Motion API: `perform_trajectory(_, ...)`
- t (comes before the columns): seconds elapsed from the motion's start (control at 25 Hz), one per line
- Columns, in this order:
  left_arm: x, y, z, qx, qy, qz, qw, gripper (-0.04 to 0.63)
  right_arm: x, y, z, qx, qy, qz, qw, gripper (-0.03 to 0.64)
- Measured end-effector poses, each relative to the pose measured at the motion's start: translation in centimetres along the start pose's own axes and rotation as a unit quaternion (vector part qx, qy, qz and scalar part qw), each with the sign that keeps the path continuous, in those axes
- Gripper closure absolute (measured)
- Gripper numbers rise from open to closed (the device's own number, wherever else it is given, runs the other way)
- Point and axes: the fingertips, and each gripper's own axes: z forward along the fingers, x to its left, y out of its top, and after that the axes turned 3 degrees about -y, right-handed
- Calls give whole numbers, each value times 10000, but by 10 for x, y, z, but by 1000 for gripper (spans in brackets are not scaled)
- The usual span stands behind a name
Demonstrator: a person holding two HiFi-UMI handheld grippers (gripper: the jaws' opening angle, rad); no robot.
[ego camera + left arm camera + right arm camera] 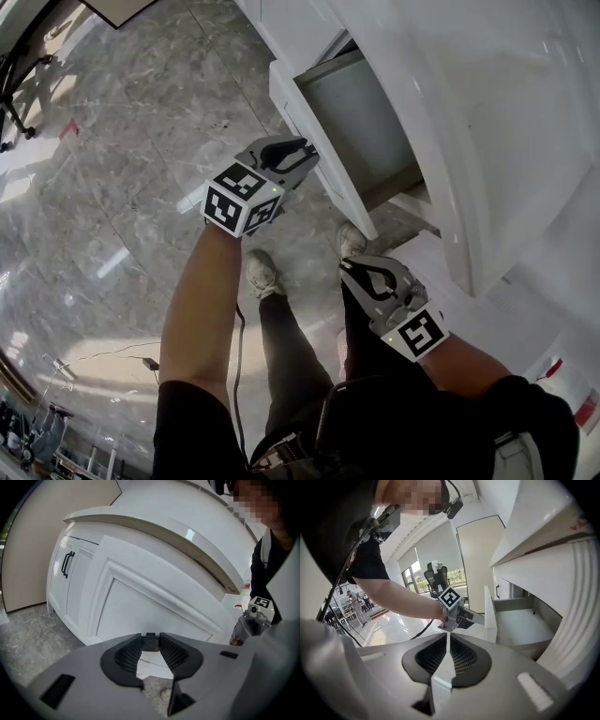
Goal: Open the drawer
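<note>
The white drawer (323, 164) stands pulled out of the cabinet, and its grey inside (361, 117) shows. My left gripper (307, 150) is at the drawer's front panel (140, 604), shut on a small dark handle (150, 635) held between its fingertips. In the right gripper view the open drawer (520, 625) is at the right, with the left gripper (461, 617) at its front edge. My right gripper (350, 267) hangs lower, near the person's leg and apart from the drawer. Its jaws (448, 638) are shut with nothing between them.
A white countertop (154, 524) overhangs the drawer. Cabinet doors with black handles (67, 564) lie to the left of it. The floor (122, 159) is glossy marble. The person's shoes (262, 274) stand just below the drawer front. A cable (239, 375) hangs by the left arm.
</note>
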Motion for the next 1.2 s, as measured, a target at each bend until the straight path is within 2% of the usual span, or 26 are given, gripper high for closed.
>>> perform_trajectory(0.48, -1, -20, -42, 76, 211, -76, 9997, 472, 13, 49, -17, -317, -122, -151, 9993, 620)
perform_trajectory(1.2, 1, -39, -82, 165, 416, -54, 9990, 472, 33, 89, -23, -575, -189, -439, 9972, 620)
